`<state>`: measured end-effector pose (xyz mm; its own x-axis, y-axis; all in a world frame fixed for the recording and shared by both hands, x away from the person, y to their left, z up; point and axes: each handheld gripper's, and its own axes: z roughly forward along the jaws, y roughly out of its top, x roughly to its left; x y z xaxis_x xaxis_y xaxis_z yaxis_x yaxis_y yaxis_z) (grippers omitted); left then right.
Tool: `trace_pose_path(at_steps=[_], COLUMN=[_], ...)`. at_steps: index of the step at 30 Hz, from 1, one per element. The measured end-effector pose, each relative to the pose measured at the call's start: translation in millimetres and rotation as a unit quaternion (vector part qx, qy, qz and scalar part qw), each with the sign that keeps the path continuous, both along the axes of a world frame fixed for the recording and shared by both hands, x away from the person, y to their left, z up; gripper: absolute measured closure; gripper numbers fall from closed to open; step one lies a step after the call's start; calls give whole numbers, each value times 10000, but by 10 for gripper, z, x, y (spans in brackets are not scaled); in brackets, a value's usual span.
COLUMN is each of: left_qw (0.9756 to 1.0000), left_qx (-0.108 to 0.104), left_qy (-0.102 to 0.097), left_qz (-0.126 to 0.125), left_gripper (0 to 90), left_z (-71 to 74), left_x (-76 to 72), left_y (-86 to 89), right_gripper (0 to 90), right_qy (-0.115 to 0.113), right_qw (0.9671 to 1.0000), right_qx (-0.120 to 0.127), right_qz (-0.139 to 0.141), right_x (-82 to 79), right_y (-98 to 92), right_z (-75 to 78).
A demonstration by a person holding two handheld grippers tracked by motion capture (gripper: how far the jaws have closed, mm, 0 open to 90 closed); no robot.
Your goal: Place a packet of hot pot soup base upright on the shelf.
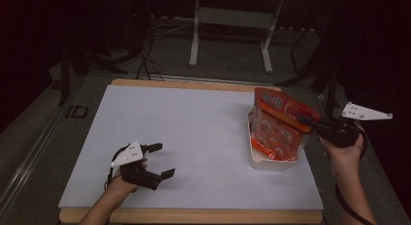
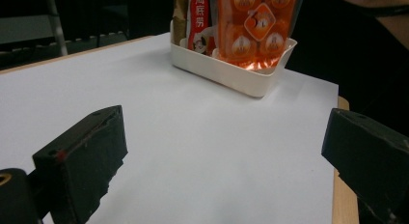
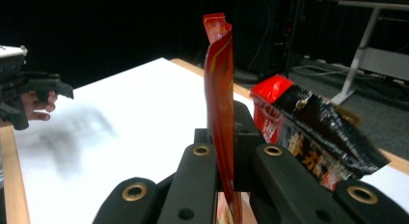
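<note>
Right gripper (image 3: 225, 151) is pinching the orange pouch (image 1: 281, 120) by its edge, holding it upright in the white tray (image 1: 259, 159) near the table's right edge. Left gripper (image 1: 157, 161) is resting, jaws spread, on the white sheet (image 1: 194, 133) covering the wooden table (image 1: 194, 216). Dark room behind, grey floor, metal stand (image 1: 232, 21).
</note>
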<state>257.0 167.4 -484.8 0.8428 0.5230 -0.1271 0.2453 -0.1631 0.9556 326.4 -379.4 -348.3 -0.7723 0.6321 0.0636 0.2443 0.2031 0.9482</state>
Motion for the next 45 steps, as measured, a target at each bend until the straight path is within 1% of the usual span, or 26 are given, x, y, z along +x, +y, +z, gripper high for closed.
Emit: trace_pose_path(at_steps=[2,3,4,6,7,9,10,14,15,16,18,19,21,23,24,26,27,28,29,30,31,32,35,37,41,45], left_qw=[10000,10000,10000,10000,10000,10000,10000,10000,10000,10000,9999,10000,10000,10000,10000,10000,10000,10000,10000,10000,10000,10000,10000,10000,10000,9999], left_qx=[16,14,-3,29,11,37,27,61,58,56,91,57,68,55,49,39,39,22,22,17,-10,-24,-2,6,17,44], left_qy=[-4,-7,4,-6,22,26,22,45,60,67,63,74,69,73,71,72,68,72,72,65,71,84,89,84,78,92], left_qz=[0,-5,-9,13,18,26,5,-11,-15,-14,-2,-19,-8,-8,6,8,20,37,37,44,42,42,44,40,24,8], left_gripper=[26,26,26,26,26,26,26,26,26,26,26,26,26,26,26,26,26,26,26,26,26,26,26,26,26,26], left_z=[1,2,2,0,-10,-13,-20,-26,-28,-29,-29,-31,-34,-36,-37,-36,-35,-36,-36,-38,-40,-42,-48,-48,-52,-64], left_x=[-3,-4,-5,-8,-5,-4,-4,-3,1,2,2,1,1,3,3,2,2,1,1,3,2,0,0,-1,-5,-9], left_y=[-5,-3,0,2,8,7,4,-10,-19,-24,-29,-31,-28,-24,-19,-16,-13,-5,-5,0,3,4,7,1,-8,-18], right_gripper=[900,900,900,900,900,900,900,900,900,900,900,900,900,900,888,811,811,704,704,691,691,638,621,594,553,391], right_qy=[84,125,125,165,208,212,208,318,380,381,343,337,339,306,256,195,195,102,102,61,61,-50,-110,-165,-249,-355], right_qw=[10000,9999,9999,9999,9998,9997,9997,9994,9992,9991,9989,9989,9988,9989,9987,9982,9982,9978,9978,9974,9974,9973,9970,9970,9969,9961], right_qx=[-22,22,22,19,25,50,-1,-18,-5,36,69,117,118,129,91,26,26,24,24,144,144,184,190,290,347,500], right_qz=[5,14,14,8,-30,-82,-152,-137,-158,-165,-300,-316,-329,-346,-429,-565,-565,-650,-650,-702,-702,-705,-746,-697,-664,-631], right_x=[6,8,8,3,-2,-18,-30,-55,-72,-83,-111,-120,-136,-145,-156,-167,-167,-180,-180,-186,-186,-207,-222,-239,-262,-314], right_y=[9,11,11,10,-6,-47,-63,-101,-122,-134,-158,-169,-183,-188,-201,-204,-204,-198,-198,-204,-204,-196,-177,-142,-100,-15], right_z=[-57,-95,-95,-165,-228,-266,-285,-361,-406,-423,-444,-456,-456,-451,-435,-412,-412,-382,-382,-334,-334,-275,-222,-154,-83,54])
